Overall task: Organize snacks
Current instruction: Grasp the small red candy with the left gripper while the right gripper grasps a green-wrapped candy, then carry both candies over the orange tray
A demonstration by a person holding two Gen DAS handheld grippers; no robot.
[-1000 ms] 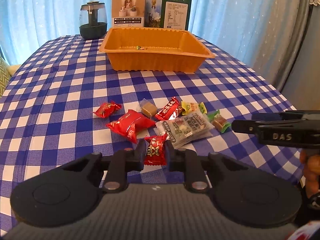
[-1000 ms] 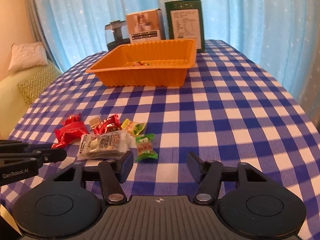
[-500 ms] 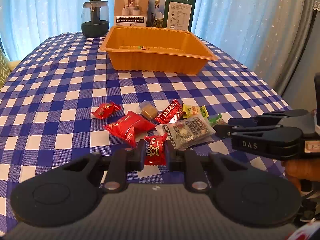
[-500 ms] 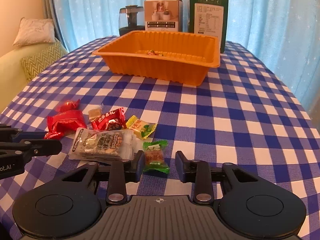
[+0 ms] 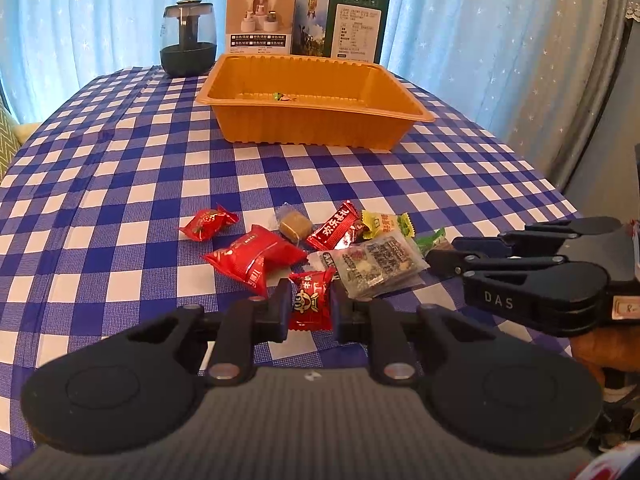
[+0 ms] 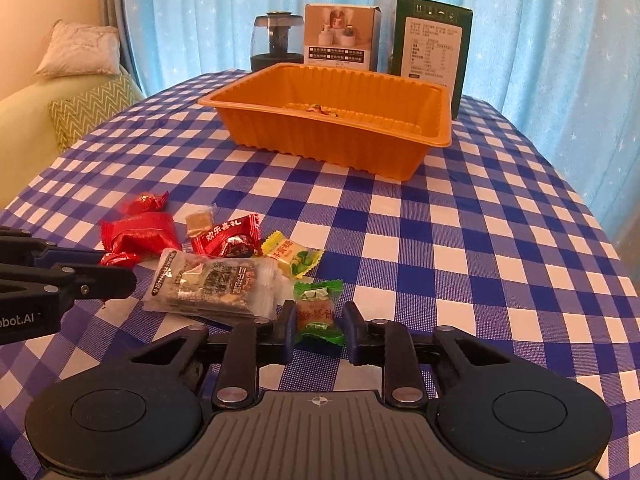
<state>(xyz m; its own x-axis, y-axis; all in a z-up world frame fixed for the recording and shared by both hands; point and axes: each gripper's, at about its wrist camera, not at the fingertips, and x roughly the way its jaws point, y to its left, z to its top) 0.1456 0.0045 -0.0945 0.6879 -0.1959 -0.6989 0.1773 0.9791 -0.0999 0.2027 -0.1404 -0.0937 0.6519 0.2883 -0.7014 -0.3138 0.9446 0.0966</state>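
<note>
Right tongs [image 6: 320,330] have just closed onto green candy [image 6: 318,312]; left tongs [image 5: 310,310] clamp red candy [image 5: 311,300].

Both grippers are angled down toward the table. The left gripper [image 5: 310,309], low in the middle of its own view, has its jaws pressed against a small red candy [image 5: 311,305]. The right gripper [image 6: 319,331] has just been closing, and its jaws now pinch a green-wrapped candy [image 6: 318,312]. Part of a hand [image 5: 596,346] shows under it at the right edge of the left view.

Low wrist views; shared snack pile [image 5: 320,248]
</note>
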